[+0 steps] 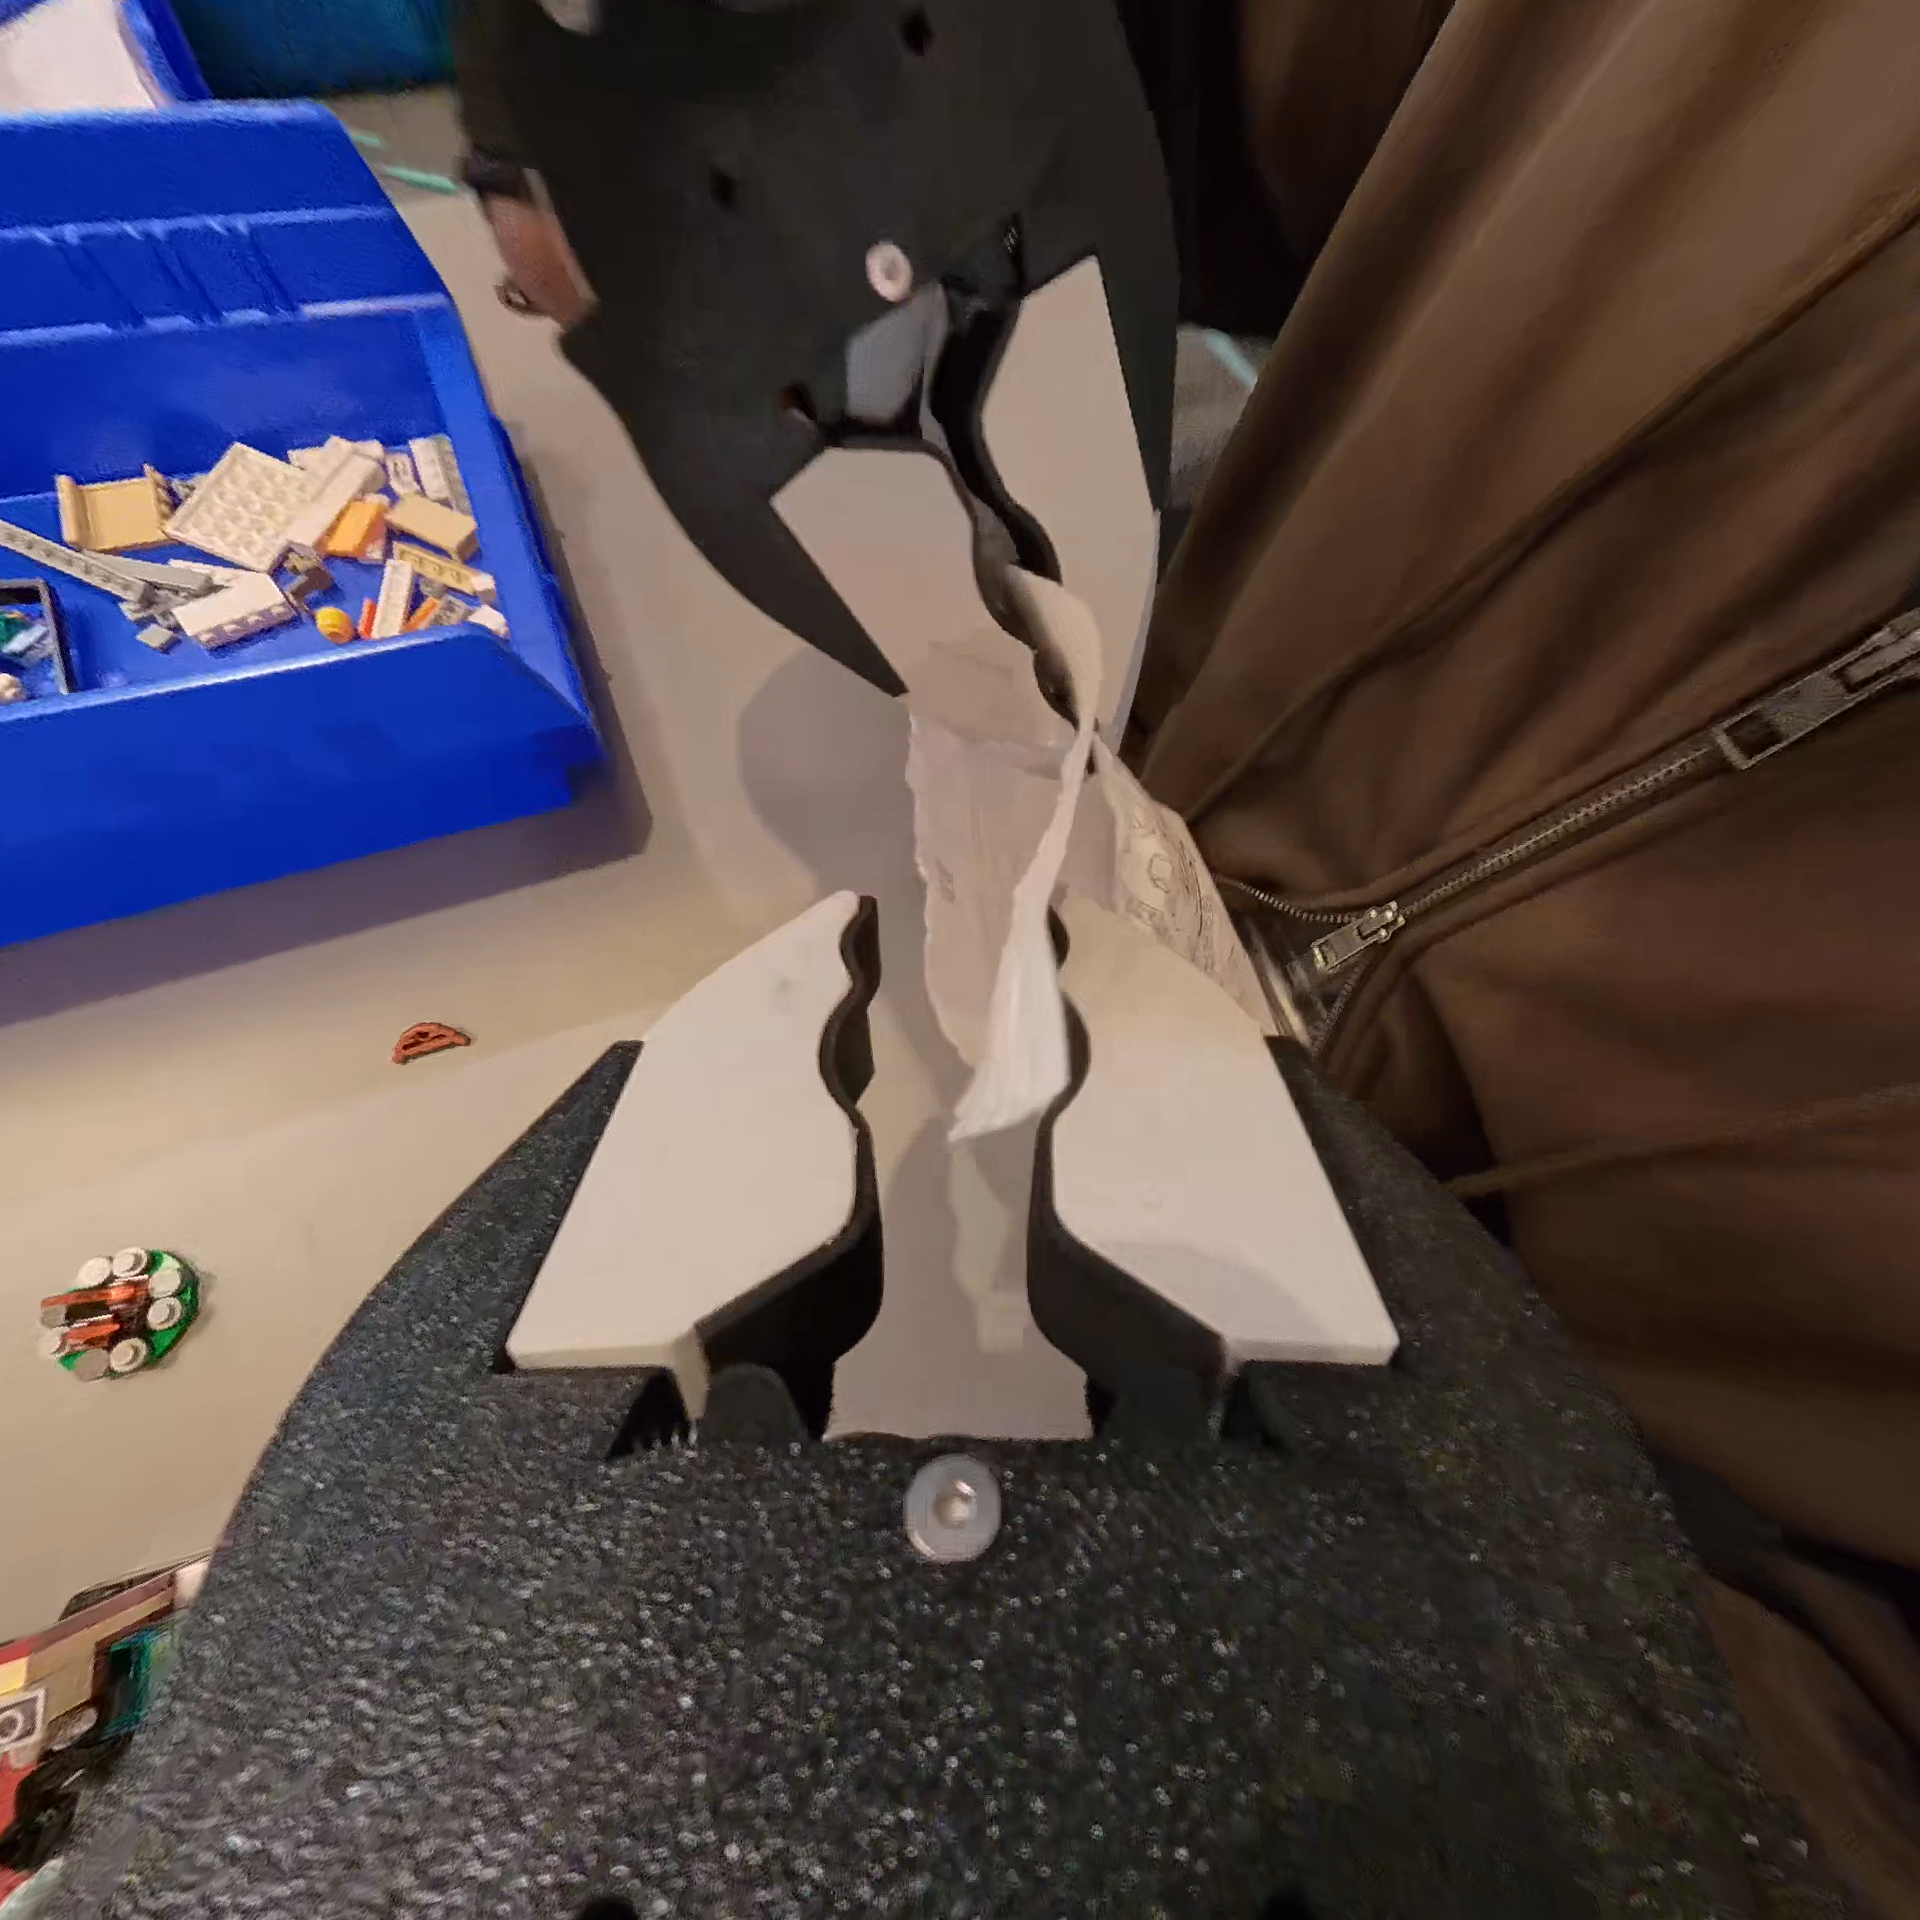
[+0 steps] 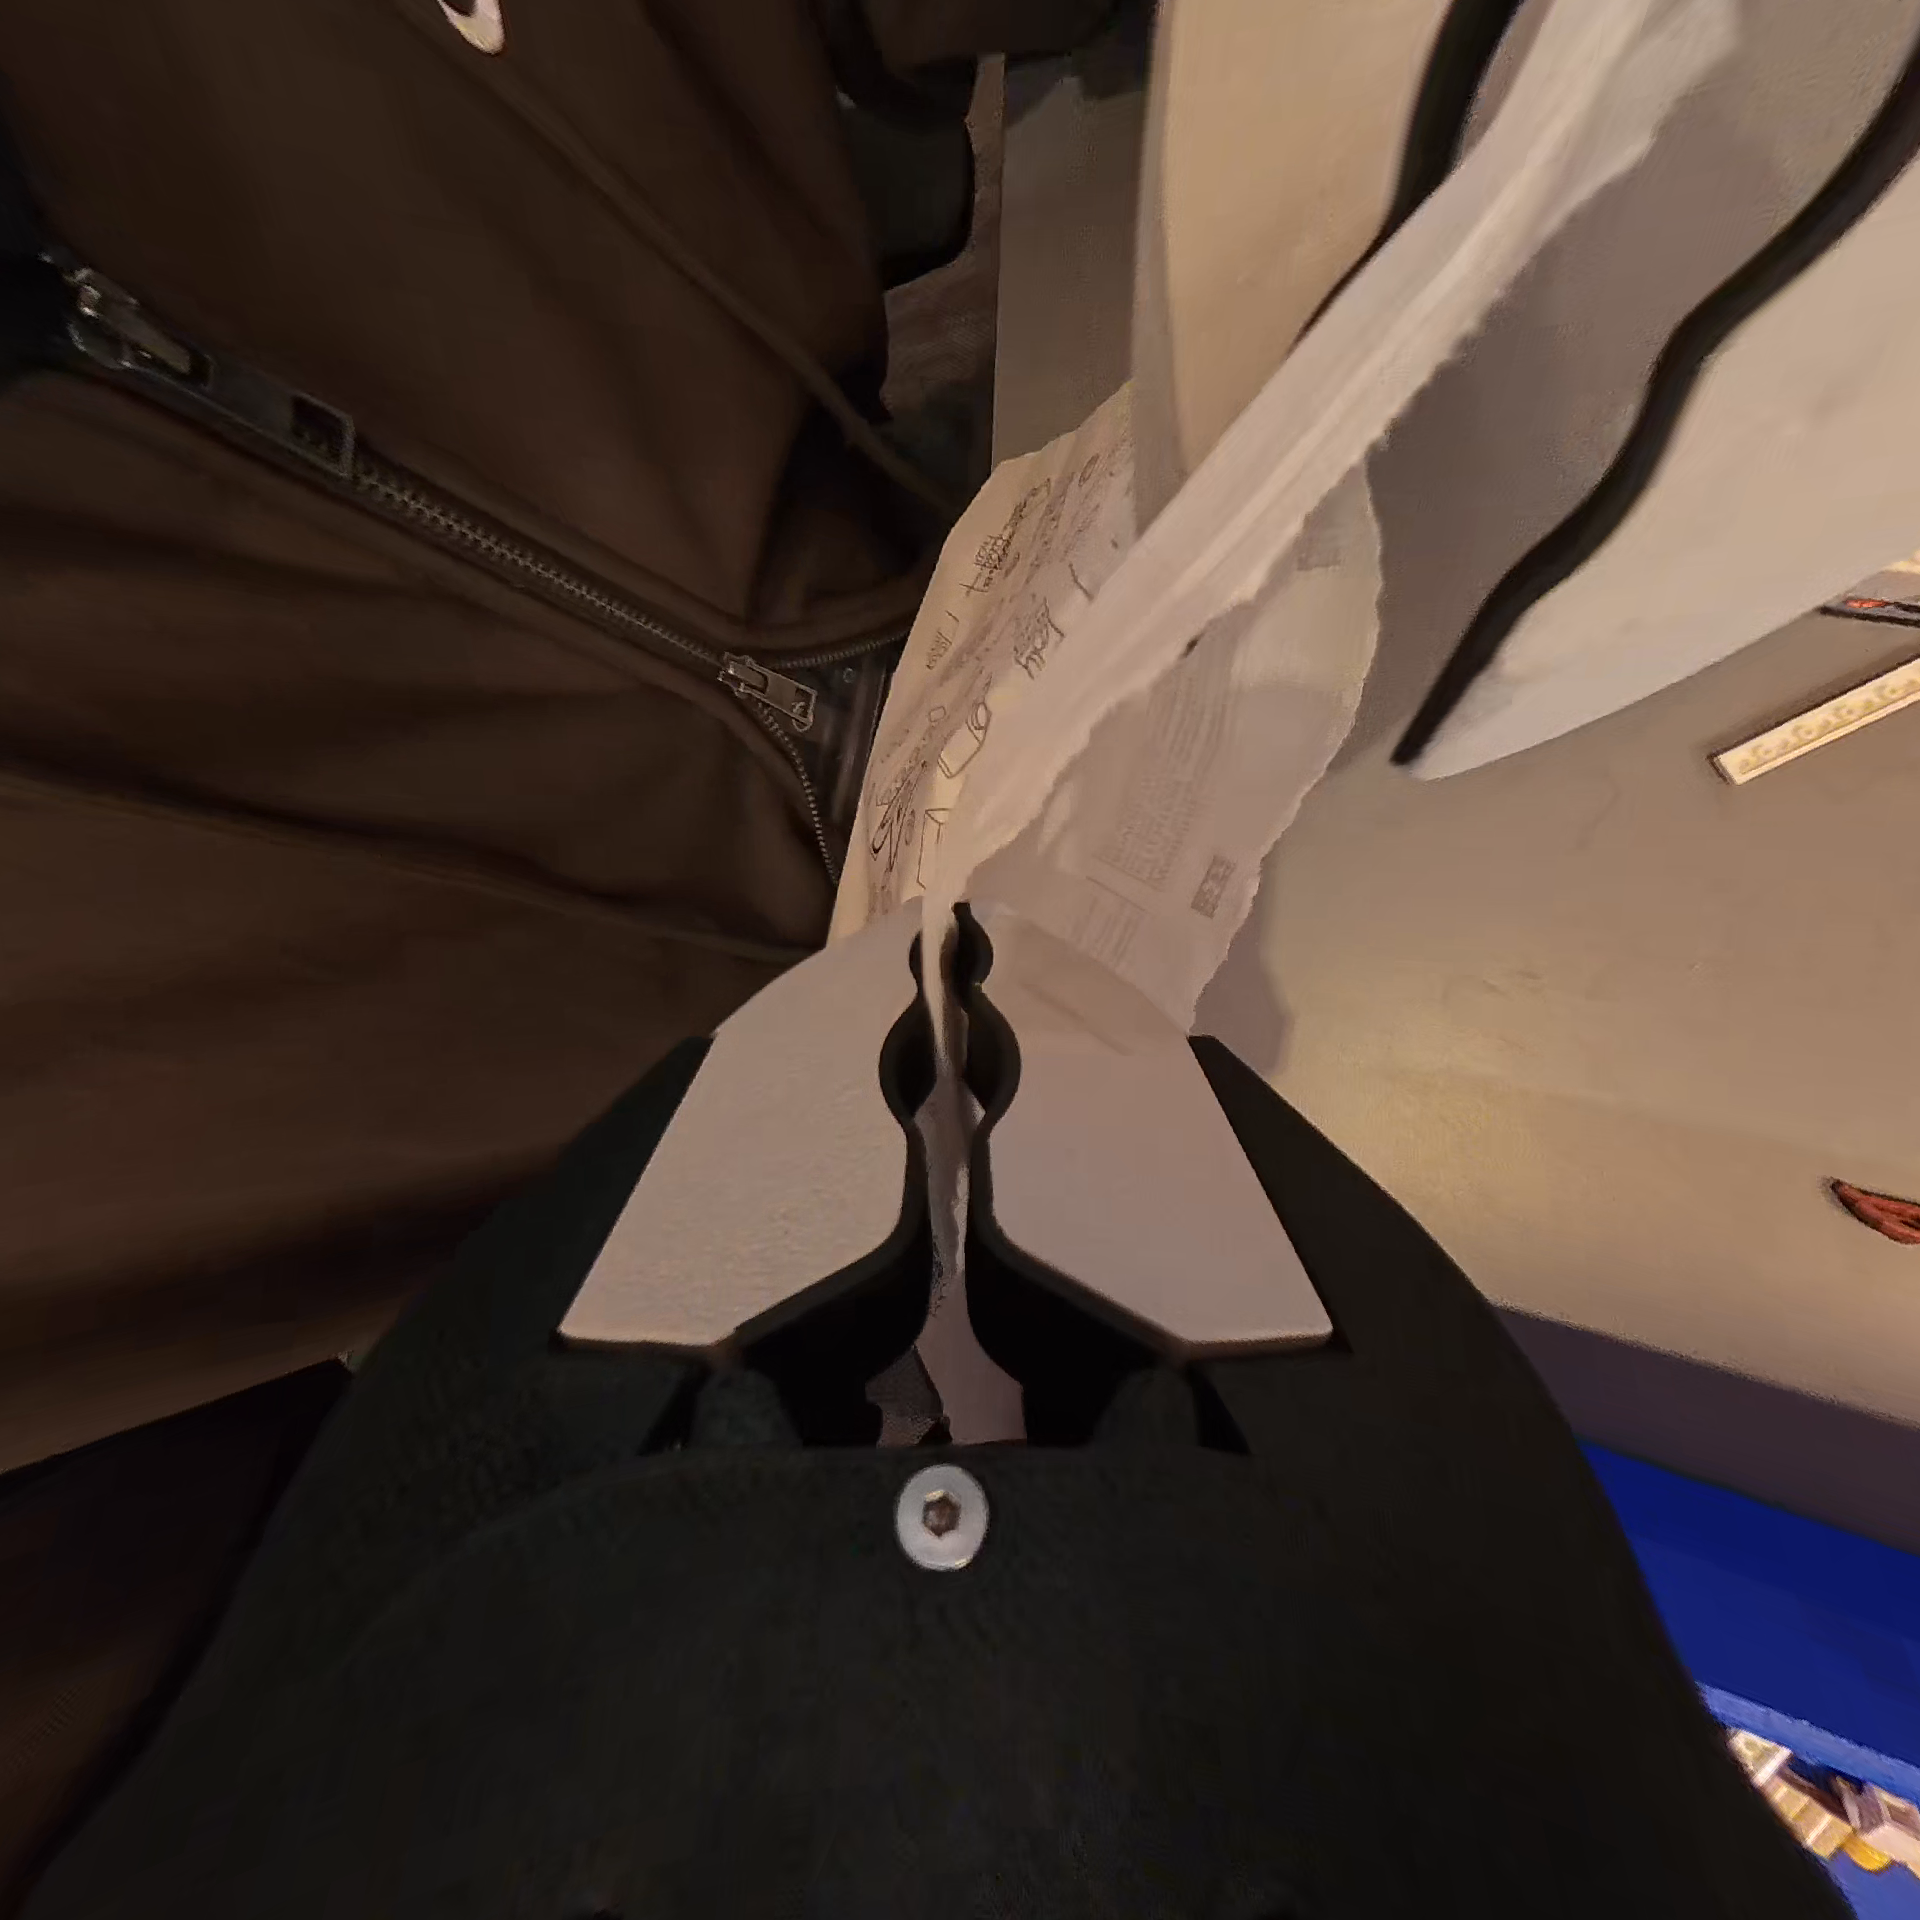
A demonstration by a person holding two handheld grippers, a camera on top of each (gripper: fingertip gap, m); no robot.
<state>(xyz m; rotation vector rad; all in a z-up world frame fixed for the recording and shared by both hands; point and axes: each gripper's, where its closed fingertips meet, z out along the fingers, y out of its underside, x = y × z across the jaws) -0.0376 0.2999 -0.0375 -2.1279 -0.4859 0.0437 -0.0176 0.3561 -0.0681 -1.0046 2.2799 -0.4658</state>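
Note:
A torn strip of white paper point(image 1: 1023, 997) stretches between my two grippers, above the grey table point(image 1: 312, 1143). My left gripper point(image 1: 961, 914) is open. The strip hangs between its fingers and lies against the right one point(image 1: 1143, 1091), and the pads do not press on it. My right gripper point(image 1: 1039, 665) is across from it, shut on the strip's far end. In the right wrist view my right gripper point(image 2: 951, 925) pinches the paper strip point(image 2: 1247, 499) between its wavy pads. The left gripper's fingers point(image 2: 1714, 499) stand apart at the upper right. A wider piece of paper with printed drawings point(image 2: 987, 644) hangs behind.
A blue bin point(image 1: 312, 779) holding loose toy bricks point(image 1: 291, 540) stands at the left. A small green round build point(image 1: 120, 1314), a red-brown piece point(image 1: 429, 1042) and a brick model point(image 1: 83, 1662) lie on the table. A person's brown zipped jacket point(image 1: 1558, 623) fills the right side. Spacing between my two grippers at the tips: around 7 centimeters.

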